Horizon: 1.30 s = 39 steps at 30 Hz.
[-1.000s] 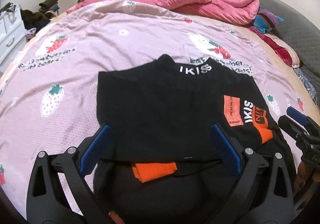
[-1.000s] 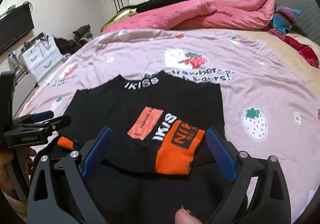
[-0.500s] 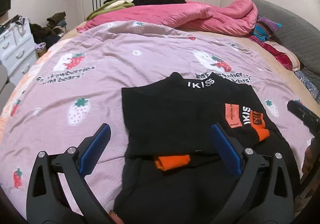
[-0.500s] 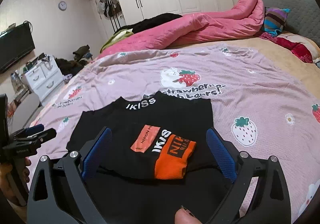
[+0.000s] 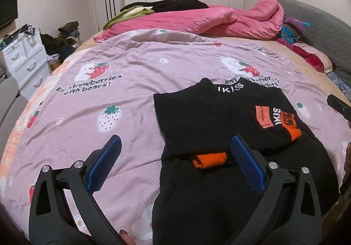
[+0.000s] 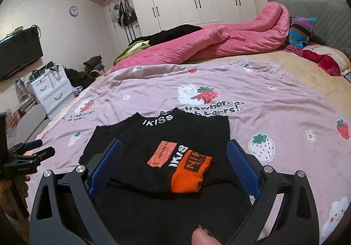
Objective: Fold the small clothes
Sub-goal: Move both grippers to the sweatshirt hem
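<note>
A small black top (image 5: 197, 118) with a white-lettered collar lies flat on the bed, both sleeves folded in over its body. One orange cuff (image 5: 209, 159) lies at its near middle, the other (image 6: 188, 173) beside an orange patch. My left gripper (image 5: 175, 155) is open and empty, held above the top's near left edge. My right gripper (image 6: 175, 157) is open and empty, held above the top's near right part. The left gripper also shows in the right wrist view (image 6: 33, 150).
The pink strawberry-print sheet (image 5: 131, 69) covers the bed. A bunched pink duvet (image 5: 208, 19) and dark clothes lie at the far side, pillows (image 6: 300, 30) at the right. A white drawer unit (image 5: 24, 58) stands left of the bed.
Both grippers have pulled back and risen away from the top, the left one also shifting left. The top lies as it did.
</note>
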Each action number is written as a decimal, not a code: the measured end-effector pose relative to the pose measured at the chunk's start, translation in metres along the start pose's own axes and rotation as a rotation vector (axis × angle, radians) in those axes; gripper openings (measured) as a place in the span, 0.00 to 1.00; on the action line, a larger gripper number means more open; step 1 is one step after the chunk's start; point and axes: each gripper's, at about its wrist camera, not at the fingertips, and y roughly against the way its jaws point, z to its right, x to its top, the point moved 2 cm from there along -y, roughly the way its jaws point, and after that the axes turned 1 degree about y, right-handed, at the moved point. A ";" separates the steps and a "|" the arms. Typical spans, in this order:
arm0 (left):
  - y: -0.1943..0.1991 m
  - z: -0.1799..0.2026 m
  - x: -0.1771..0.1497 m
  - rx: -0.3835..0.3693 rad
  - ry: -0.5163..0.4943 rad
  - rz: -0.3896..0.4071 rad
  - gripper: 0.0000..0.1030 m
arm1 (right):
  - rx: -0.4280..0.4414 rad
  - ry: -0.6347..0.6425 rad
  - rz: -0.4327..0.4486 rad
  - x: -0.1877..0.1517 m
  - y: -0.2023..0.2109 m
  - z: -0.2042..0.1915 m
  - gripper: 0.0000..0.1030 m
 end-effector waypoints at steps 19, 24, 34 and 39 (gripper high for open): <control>0.012 -0.006 -0.041 -0.008 -0.023 -0.042 0.91 | -0.062 0.109 -0.050 -0.042 0.021 -0.008 0.94; 0.010 -0.008 -0.057 -0.001 -0.019 -0.070 0.91 | -0.079 0.119 -0.085 -0.059 0.022 -0.009 0.94; 0.011 -0.014 -0.090 0.015 -0.014 -0.123 0.91 | -0.075 0.085 -0.165 -0.094 0.037 0.001 0.94; 0.011 -0.015 -0.101 0.011 -0.009 -0.147 0.91 | -0.087 0.069 -0.186 -0.108 0.044 0.009 0.94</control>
